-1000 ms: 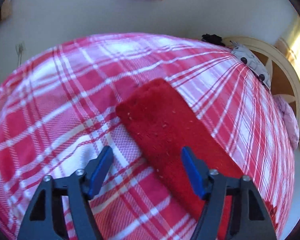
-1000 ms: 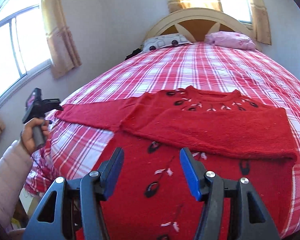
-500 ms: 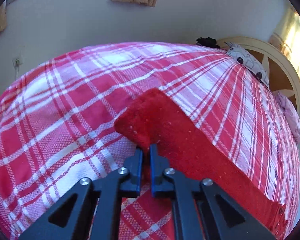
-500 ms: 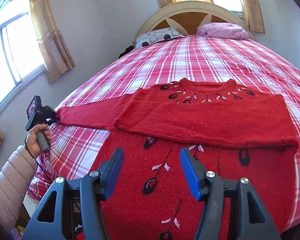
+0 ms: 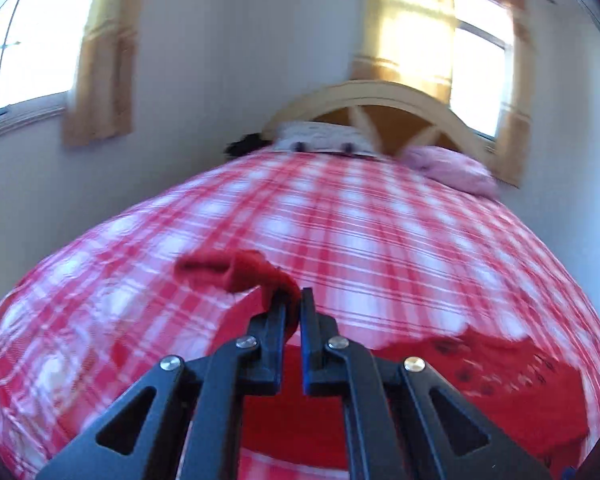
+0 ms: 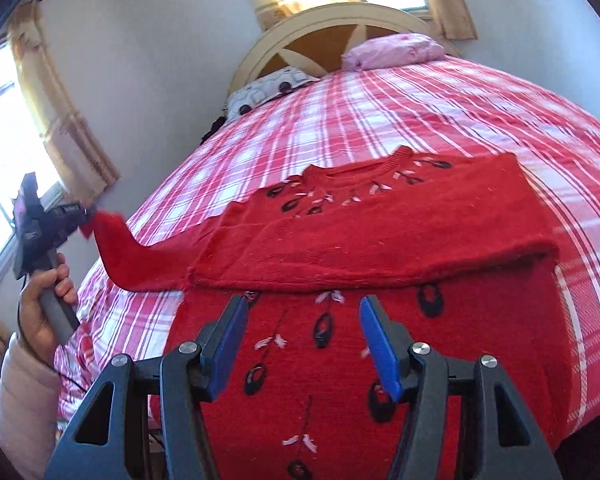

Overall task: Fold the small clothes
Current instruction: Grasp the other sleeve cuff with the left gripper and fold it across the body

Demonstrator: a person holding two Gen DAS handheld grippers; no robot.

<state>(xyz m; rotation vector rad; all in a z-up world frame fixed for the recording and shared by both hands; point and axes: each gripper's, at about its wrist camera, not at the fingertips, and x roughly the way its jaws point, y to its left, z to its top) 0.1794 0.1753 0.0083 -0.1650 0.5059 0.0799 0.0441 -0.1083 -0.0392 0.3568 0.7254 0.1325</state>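
Sweater (image 6: pixel 380 248) first: we are looking at a red knit lying flat in the middle of the plaid bedspread (image 6: pixel 420 112), its neckline toward the headboard (image 6: pixel 332 24) and one sleeve already laid across the chest. We are lifting the other sleeve (image 6: pixel 128 256) off the bed, so it is hanging as a slack strip from the shoulder up to the left gripper (image 5: pixel 291 300), whose jaws are pressing together on the cuff. In the left wrist view the cuff end is bunching and flopping over just past the fingertips, and the picture is smearing with speed.

We are judging the pinch as shallow, on a soft, stretchy knit; if we are swinging too fast, the cuff could be slipping free and dropping short of the body. Pulling too hard could instead be dragging the whole sweater sideways and undoing the sleeve that is already folded, since nothing is pinning the garment down.

Our right gripper (image 6: pixel 302 332) is hovering over the lower front with its jaws spread and empty, not visibly touching the fabric, so it is giving no anchor. The loose cuff could also be landing twisted and leaving a lump in the fold. Our left hand (image 6: pixel 44 304) is gripping the handle beside the bed's edge.
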